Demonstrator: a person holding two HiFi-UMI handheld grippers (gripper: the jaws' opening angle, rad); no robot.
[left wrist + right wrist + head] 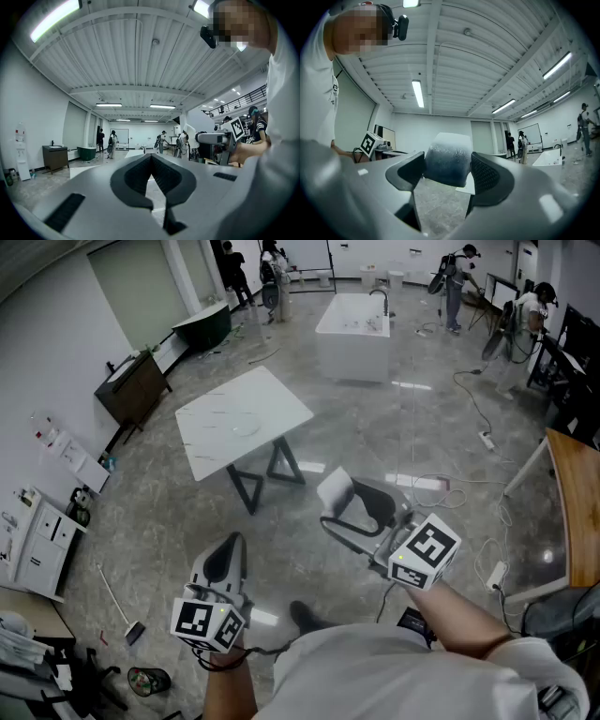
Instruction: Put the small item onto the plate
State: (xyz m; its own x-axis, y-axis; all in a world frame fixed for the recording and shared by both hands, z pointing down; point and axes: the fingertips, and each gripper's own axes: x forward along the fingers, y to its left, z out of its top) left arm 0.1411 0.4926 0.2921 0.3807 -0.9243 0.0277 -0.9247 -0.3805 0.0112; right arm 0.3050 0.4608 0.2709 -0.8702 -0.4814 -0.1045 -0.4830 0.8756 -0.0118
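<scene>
My right tool point(447, 164) is clenched on the small item point(449, 152), held over the floor point(375, 427) well apart from the white tabletop point(211, 442); my left tool point(151, 157) is closed and empty.

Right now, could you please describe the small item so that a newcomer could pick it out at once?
Find the white table mid-floor, then come back toward the person to the right tool held over the floor. The item is the rounded frosted block clamped between its jaws, white on top and grey-blue below; the left tool beside it is shut on nothing.
</scene>
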